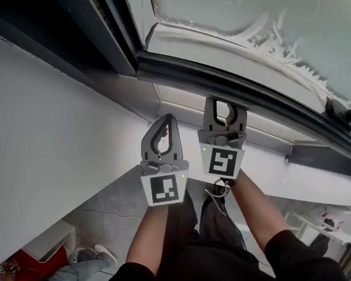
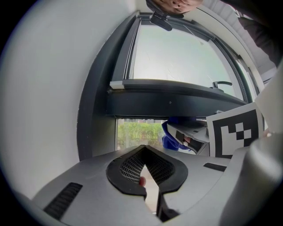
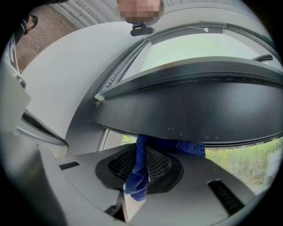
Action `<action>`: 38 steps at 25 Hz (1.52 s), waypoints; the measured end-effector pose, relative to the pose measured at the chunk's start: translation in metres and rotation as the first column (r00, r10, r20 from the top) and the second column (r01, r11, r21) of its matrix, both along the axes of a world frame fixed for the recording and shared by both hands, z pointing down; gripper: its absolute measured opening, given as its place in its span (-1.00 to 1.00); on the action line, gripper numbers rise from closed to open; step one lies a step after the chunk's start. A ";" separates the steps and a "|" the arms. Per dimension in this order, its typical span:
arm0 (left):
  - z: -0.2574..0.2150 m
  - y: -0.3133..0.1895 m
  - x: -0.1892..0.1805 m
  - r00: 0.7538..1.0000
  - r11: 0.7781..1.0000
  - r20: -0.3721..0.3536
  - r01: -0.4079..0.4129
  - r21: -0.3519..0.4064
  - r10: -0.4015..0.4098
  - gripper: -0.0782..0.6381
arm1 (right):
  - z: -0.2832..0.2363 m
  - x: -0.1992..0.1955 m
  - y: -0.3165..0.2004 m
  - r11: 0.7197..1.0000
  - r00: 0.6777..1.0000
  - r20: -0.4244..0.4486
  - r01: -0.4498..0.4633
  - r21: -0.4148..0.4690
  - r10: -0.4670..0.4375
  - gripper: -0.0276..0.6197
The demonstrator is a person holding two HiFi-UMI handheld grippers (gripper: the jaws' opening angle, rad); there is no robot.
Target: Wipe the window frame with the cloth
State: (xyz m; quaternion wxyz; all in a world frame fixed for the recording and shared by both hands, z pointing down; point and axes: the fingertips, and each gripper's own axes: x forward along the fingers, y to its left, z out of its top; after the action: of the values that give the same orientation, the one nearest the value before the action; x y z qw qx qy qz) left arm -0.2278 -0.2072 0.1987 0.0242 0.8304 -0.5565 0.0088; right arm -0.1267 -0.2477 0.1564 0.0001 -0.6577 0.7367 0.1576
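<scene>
Cloth (image 3: 137, 176) is pinched in my right gripper (image 3: 142, 149), its top touching the dark frame (image 3: 199, 101); my left gripper (image 2: 143, 149) is just beside it, jaws together on nothing.

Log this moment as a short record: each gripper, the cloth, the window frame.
left gripper: shut, empty, held up beside the right one
right gripper: shut on the cloth, tips at the frame
cloth: blue, pinched between the jaws, upper end against the frame
window frame: dark bar, above both grippers
</scene>
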 end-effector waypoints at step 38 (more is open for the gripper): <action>0.017 -0.008 -0.052 0.996 1.000 0.081 0.024 0.007 -0.024 -0.77 | 0.004 -0.082 -0.033 0.985 0.985 -0.010 0.173 0.015 -0.173 -0.77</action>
State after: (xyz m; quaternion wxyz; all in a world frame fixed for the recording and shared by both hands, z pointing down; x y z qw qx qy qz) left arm -0.2794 -0.2157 0.2157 -0.0009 0.8228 -0.5669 0.0406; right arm -0.2085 -0.2804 0.1605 0.0158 -0.5905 0.7897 0.1655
